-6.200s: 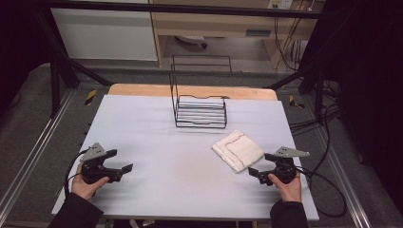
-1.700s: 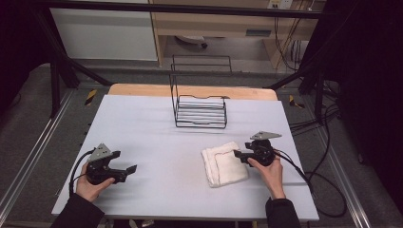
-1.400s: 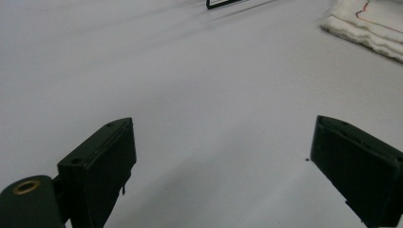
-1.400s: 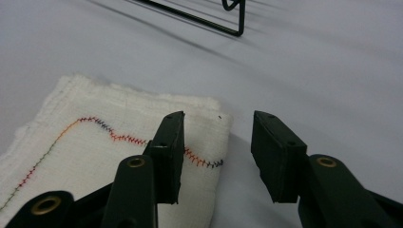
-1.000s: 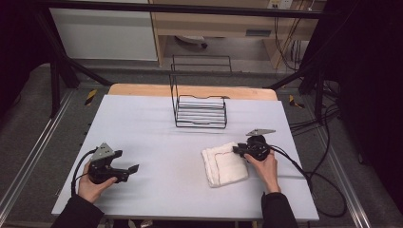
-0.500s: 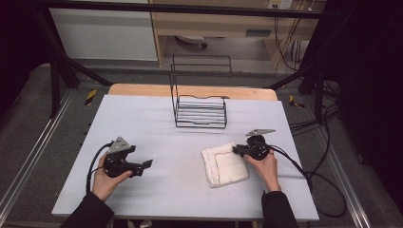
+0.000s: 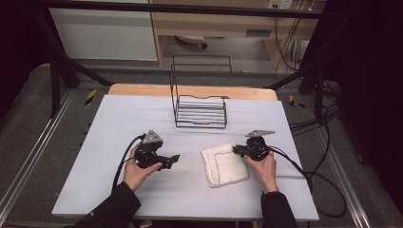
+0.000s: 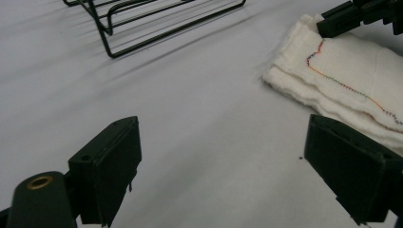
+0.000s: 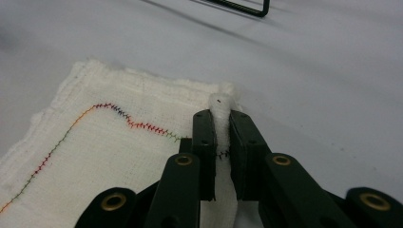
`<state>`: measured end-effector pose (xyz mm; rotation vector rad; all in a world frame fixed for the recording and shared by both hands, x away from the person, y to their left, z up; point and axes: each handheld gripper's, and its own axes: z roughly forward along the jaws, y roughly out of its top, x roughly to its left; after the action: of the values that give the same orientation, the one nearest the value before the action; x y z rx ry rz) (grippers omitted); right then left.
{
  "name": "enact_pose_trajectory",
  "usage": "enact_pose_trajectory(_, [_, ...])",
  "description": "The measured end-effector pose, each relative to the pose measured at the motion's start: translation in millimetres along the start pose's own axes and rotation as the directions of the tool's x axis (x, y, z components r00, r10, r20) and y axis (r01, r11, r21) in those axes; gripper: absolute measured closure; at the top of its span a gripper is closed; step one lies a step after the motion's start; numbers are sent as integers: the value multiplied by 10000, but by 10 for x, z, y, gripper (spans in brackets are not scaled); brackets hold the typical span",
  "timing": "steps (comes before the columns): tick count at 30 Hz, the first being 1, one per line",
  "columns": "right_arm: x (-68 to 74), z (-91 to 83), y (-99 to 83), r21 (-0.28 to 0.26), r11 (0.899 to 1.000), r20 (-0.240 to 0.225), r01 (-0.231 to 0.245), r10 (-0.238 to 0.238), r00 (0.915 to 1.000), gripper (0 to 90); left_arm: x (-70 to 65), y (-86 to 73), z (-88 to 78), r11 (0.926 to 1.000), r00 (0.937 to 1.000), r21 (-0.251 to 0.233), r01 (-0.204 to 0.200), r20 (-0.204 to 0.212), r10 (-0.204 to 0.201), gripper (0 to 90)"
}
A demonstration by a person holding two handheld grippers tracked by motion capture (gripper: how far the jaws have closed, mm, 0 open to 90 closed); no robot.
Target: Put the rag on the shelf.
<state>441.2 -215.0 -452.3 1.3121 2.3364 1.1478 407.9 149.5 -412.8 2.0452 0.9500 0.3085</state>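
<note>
The left gripper sits left of frame centre in the high view, farther toward the middle of the table than half a second ago, when it was nearer the left edge. Its jaws stand wide apart with nothing between them; in the left gripper view they frame bare tabletop, with the folded white cloth at upper right.

The right gripper is unchanged in position, right of centre. Its jaws are closed on a raised fold at the cloth's edge, visible pinched between them in the right gripper view.

The cloth lies flat at centre-right, just below the black wire rack, which stands at upper centre, unmoved.
</note>
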Motion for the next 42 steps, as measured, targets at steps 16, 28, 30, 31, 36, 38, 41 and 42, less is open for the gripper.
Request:
enact_pose_trajectory(16, [13,1,-8,-98,9998,90,175,-174,9998,813,-424,301,730,9967,10000,809,58,61,-63,269])
enact_pose_trajectory(28, [12,0,-12,-102,9994,107,318,-317,9994,812,-511,328,1002,9915,9984,1189,530,135,-549,408])
enact_pose_trajectory(30, [11,-1,-12,-100,9994,104,324,-323,9994,811,-528,324,1033,9906,9978,1226,601,209,-631,423])
enact_pose_trajectory(31, [10,1,-11,-104,9995,101,314,-313,9995,811,-534,323,1045,9904,9979,1254,589,208,-620,443])
enact_pose_trajectory(36, [11,-1,-8,-92,9996,76,255,-254,9996,807,-549,322,1055,9879,9964,1354,758,283,-803,512])
enact_pose_trajectory(38, [8,-4,-4,-51,9997,72,249,-249,9997,805,-555,322,1046,9863,9958,1446,795,341,-853,553])
enact_pose_trajectory(41, [6,-7,2,19,9998,65,213,-213,9998,804,-566,315,1045,9837,9924,1467,1036,502,-1120,631])
enact_pose_trajectory(42, [4,-7,4,29,9998,57,206,-207,9998,804,-566,314,1049,9832,9913,1470,1083,578,-1179,654])
